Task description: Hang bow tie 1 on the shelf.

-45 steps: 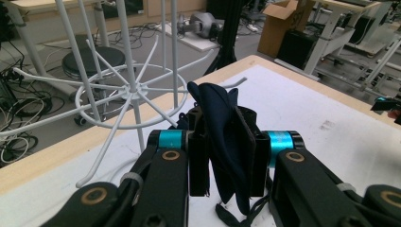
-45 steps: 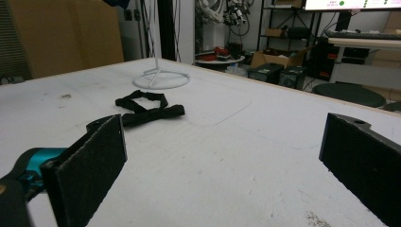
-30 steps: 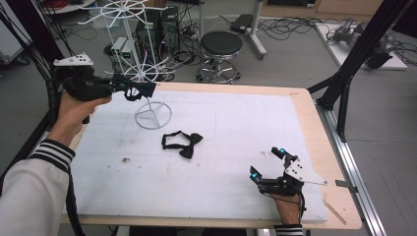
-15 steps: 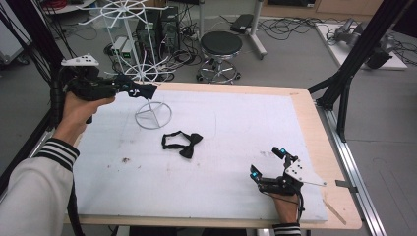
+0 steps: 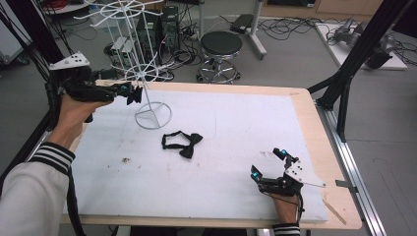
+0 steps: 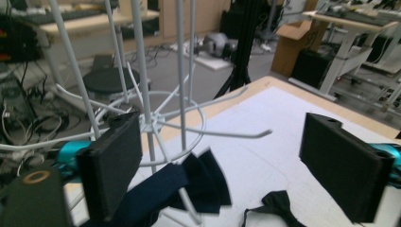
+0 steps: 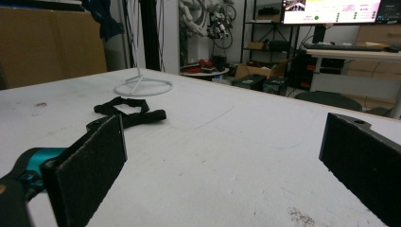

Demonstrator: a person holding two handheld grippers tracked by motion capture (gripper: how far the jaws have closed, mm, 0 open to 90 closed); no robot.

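We see a wooden table with a pale edge, almost wholly covered by a white mat that leaves a strip of bare wood along the right and far sides. On the mat, toward the far left, stands a white wire rack on a ring-shaped base. Just in front of that base, near the middle of the mat, lies a black bow tie with its strap looped open to the left. A few small dark specks mark the mat nearer the left front. The right gripper rests on the mat near the front right corner.
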